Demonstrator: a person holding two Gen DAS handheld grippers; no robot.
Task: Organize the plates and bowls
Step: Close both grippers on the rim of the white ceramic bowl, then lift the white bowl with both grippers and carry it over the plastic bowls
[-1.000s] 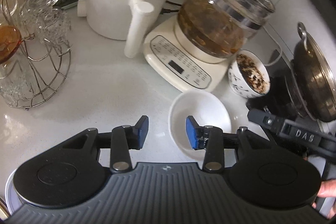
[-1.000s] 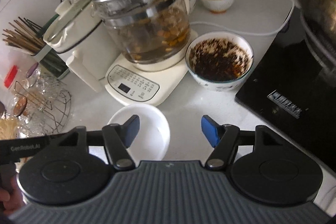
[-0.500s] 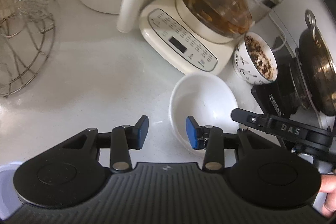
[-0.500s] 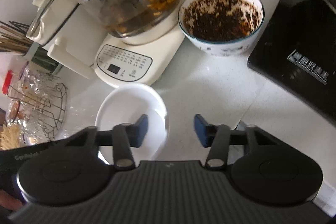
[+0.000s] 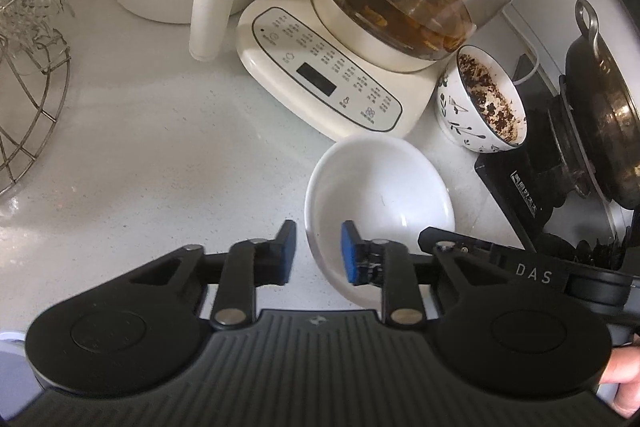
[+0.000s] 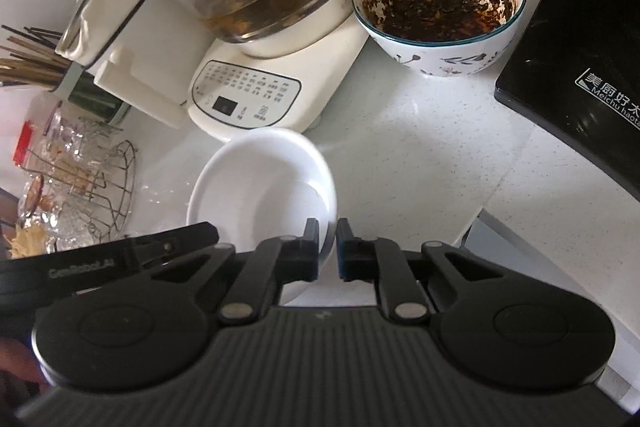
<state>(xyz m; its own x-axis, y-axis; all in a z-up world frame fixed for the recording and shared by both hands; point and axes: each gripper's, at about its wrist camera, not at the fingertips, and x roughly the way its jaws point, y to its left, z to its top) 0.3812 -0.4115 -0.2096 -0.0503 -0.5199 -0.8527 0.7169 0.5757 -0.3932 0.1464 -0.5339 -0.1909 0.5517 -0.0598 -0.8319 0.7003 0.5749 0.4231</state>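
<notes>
The shallow glossy white ceramic bowl [image 5: 380, 195] is seen resting on the speckled white surface [image 5: 152, 155], just in front of the cream kettle base [image 5: 320, 79]. The right tongs [image 6: 328, 247], just closed, are pinched on its near-right rim, while the left tongs [image 5: 318, 253], also just narrowed, straddle the near-left rim with 1 pad inside; contact cannot be told. Slippage on the slick, thin rim is judged likely on lifting, and unequal pull from 2 grips could tilt the bowl into the residue-coated patterned bowl [image 6: 438, 3] nearby.
</notes>
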